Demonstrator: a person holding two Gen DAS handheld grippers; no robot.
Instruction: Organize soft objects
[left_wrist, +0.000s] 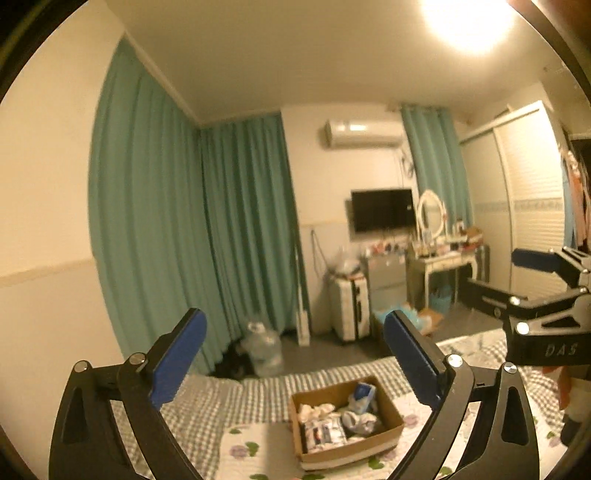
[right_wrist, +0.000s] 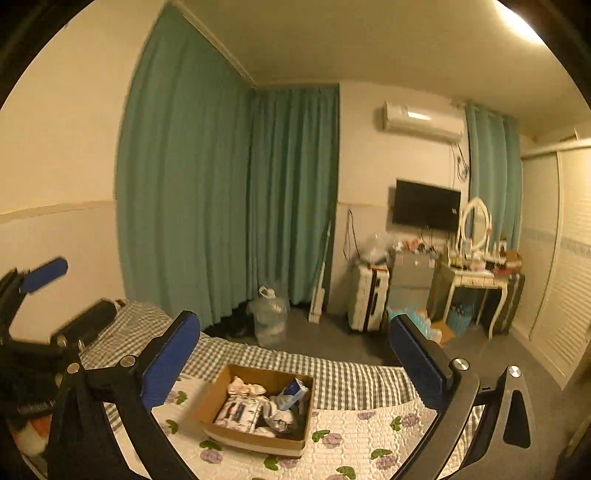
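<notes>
A cardboard box (left_wrist: 391, 432) (right_wrist: 218, 384) sits on the bed, filled with soft items: white socks or cloths (left_wrist: 317, 409) (right_wrist: 245, 387), a patterned white packet (left_wrist: 323, 434) (right_wrist: 240, 411) and a blue-and-white pack (left_wrist: 362, 393) (right_wrist: 293, 391). My left gripper (left_wrist: 295, 354) is open and empty, held above and before the box. My right gripper (right_wrist: 295, 354) is open and empty, also above the box. The right gripper shows at the right edge of the left wrist view (left_wrist: 535, 295); the left gripper shows at the left edge of the right wrist view (right_wrist: 40, 314).
The bed has a floral quilt (right_wrist: 369, 435) and a checked sheet (right_wrist: 332, 373). Beyond it are teal curtains (right_wrist: 221, 203), a water jug (right_wrist: 269, 317), a white suitcase (right_wrist: 369, 302), a dressing table with mirror (right_wrist: 476, 273), a wall TV (right_wrist: 424, 205) and a wardrobe (right_wrist: 561, 258).
</notes>
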